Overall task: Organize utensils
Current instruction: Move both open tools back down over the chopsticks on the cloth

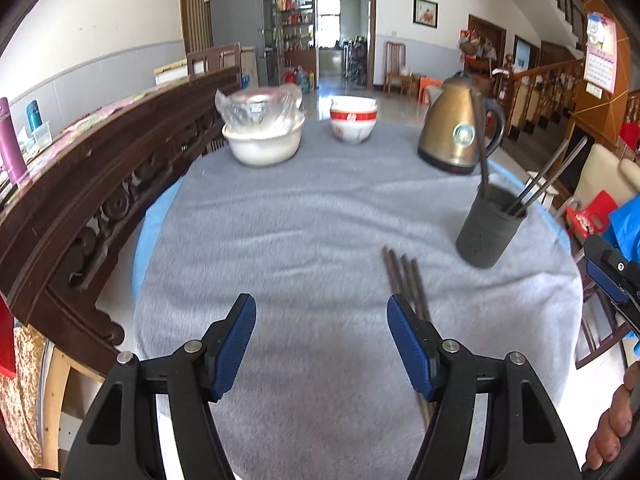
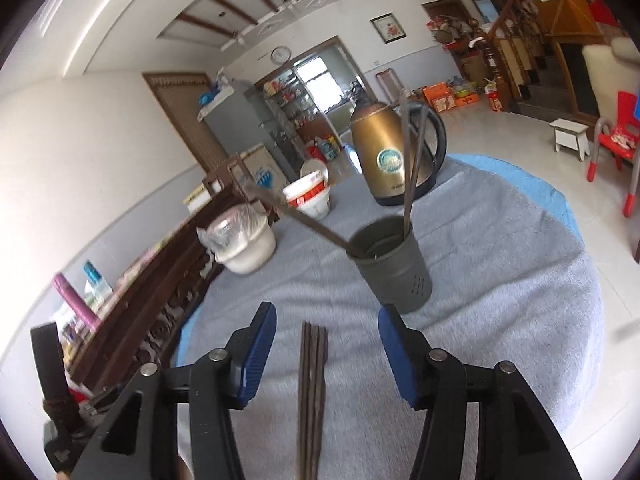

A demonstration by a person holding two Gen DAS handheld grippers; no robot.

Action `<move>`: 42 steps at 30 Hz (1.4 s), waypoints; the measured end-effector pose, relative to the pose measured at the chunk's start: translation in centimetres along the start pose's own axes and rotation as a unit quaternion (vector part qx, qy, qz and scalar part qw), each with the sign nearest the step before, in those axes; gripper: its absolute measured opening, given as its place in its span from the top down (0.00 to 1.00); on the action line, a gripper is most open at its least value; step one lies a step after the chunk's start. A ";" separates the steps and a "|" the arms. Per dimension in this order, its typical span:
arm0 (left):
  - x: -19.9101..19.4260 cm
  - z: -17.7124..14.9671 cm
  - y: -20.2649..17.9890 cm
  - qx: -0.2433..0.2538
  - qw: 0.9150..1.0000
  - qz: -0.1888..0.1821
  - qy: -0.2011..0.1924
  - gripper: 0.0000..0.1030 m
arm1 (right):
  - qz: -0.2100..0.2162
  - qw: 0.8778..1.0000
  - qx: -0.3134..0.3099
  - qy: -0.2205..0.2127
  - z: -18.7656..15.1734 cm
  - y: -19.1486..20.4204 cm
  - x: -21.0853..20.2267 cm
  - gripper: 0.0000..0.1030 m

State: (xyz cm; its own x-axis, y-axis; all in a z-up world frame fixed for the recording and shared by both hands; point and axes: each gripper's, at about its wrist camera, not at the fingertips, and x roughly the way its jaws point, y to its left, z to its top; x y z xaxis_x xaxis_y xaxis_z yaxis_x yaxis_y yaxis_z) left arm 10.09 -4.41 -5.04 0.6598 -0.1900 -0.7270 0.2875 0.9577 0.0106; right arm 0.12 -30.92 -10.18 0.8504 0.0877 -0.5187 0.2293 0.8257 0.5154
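Note:
Several dark chopsticks point(image 1: 404, 280) lie side by side on the grey tablecloth point(image 1: 300, 220). A dark grey utensil holder point(image 1: 489, 229) stands to their right with three chopsticks leaning in it. My left gripper point(image 1: 321, 314) is open and empty above the cloth, its right finger beside the loose chopsticks. In the right wrist view, my right gripper point(image 2: 327, 324) is open above the loose chopsticks point(image 2: 313, 376), which lie between its fingers. The holder point(image 2: 394, 264) stands just beyond.
A gold kettle point(image 1: 456, 128), a red-and-white bowl stack point(image 1: 353, 120) and a white bowl with plastic-wrapped items point(image 1: 264, 136) stand at the table's far side. A carved wooden bench back point(image 1: 100, 184) runs along the left. The right gripper shows at the left view's right edge point(image 1: 612, 276).

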 end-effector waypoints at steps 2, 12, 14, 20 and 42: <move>0.5 -0.4 0.3 -0.001 1.000 0.004 0.009 0.33 | -0.003 1.000 -0.004 0.009 -0.5 0.0 0.5 0.45; 3.5 -2.5 0.3 0.007 0.998 0.005 0.062 0.33 | -0.015 0.999 -0.018 0.041 -2.2 -0.7 2.2 0.62; 4.1 -2.7 0.1 0.005 0.997 0.001 0.072 0.33 | -0.015 0.998 -0.017 0.051 -2.8 -0.9 2.8 0.62; 5.1 -2.9 -0.3 0.004 0.996 -0.008 0.089 0.33 | -0.011 0.997 -0.017 0.072 -3.6 -1.1 3.9 0.62; 7.2 -3.3 -0.6 0.000 0.992 -0.042 0.120 0.33 | -0.014 0.992 -0.015 0.121 -5.3 -1.5 7.2 0.62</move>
State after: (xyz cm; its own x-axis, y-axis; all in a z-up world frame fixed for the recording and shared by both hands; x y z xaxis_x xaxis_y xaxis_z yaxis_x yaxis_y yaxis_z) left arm 12.37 -5.68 -12.60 0.4486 -0.2126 -0.8681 0.3351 0.9404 -0.0572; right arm 3.41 -28.53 -18.29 0.7047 0.1923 -0.6829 0.2337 0.8459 0.4794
